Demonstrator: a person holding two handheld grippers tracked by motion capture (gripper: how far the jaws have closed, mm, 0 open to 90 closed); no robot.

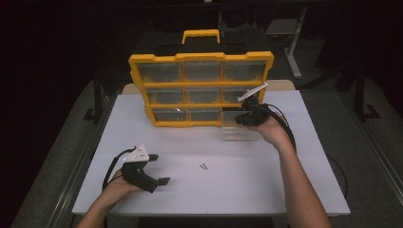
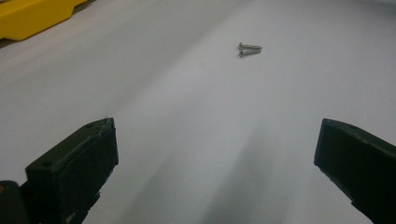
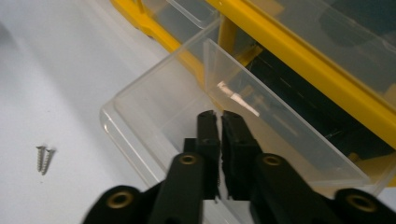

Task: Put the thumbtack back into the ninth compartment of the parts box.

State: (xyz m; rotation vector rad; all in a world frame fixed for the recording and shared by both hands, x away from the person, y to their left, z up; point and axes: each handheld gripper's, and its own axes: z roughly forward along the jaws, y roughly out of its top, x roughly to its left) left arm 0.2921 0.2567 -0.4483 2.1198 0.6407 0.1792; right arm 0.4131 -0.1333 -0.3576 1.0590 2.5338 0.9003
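Drawer [image 3: 187, 107] sits at right of centre in the high view, pulled out of the yellow organizer [image 1: 202, 88]; my right gripper [image 3: 219, 116] pinches its clear wall with closed jaws. Left gripper [image 1: 159, 168] rests wide open, holding nothing, at lower left, near two screws [image 2: 250, 49].

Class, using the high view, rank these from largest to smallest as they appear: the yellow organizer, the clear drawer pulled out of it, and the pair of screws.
1. Yellow organizer, by far the largest.
2. Clear drawer at its lower right corner, about the size of one compartment.
3. Pair of screws on the table, tiny; the two look alike in size.
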